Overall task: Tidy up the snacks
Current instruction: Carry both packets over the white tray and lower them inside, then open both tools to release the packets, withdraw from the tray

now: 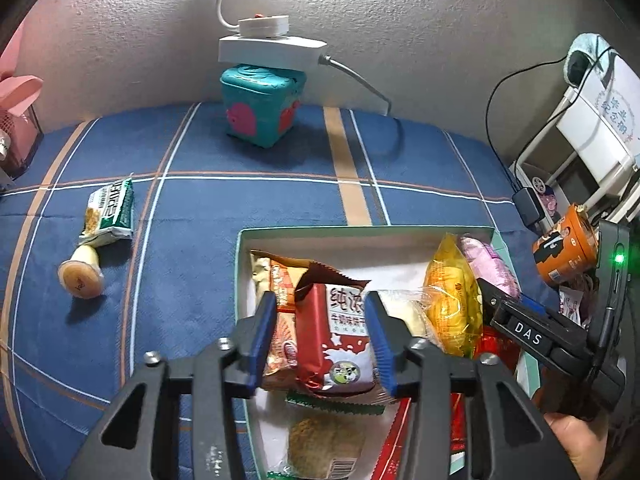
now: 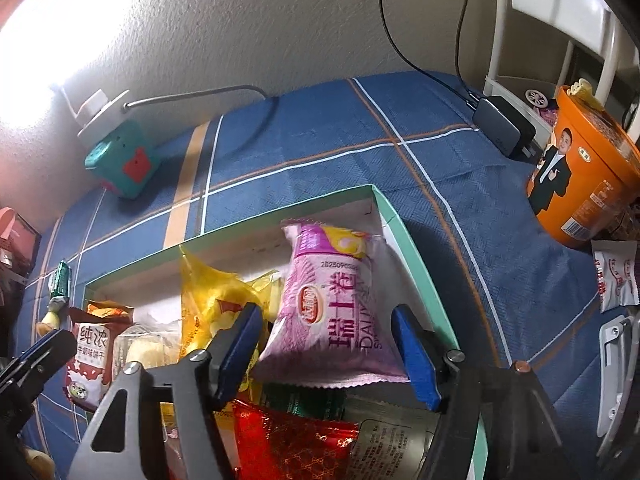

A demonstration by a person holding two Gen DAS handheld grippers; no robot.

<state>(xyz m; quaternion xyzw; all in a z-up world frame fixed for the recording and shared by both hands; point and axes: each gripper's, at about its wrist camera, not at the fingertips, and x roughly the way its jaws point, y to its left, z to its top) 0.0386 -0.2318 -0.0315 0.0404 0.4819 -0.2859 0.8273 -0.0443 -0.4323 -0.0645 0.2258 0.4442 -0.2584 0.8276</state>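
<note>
A teal-rimmed white box point(image 1: 360, 230) point(image 2: 280, 216) lies on a blue plaid cloth, with several snack packets in it. In the left wrist view a red milk-biscuit packet point(image 1: 340, 340) stands between the blue pads of my left gripper point(image 1: 322, 344). A gap shows beside the left pad, so the gripper is open. In the right wrist view a pink roll-cake packet point(image 2: 336, 300) leans in the box's far right corner, between the pads of my right gripper point(image 2: 328, 352), which is open. A yellow packet point(image 1: 452, 304) sits between the two.
A green-and-white packet point(image 1: 110, 212) and a small cream roll point(image 1: 82, 272) lie on the cloth at left. An orange noodle cup point(image 2: 584, 184), a white sachet point(image 2: 616, 276) and a black adapter point(image 2: 504, 128) sit right of the box. A teal tin point(image 1: 260, 108) stands by the wall.
</note>
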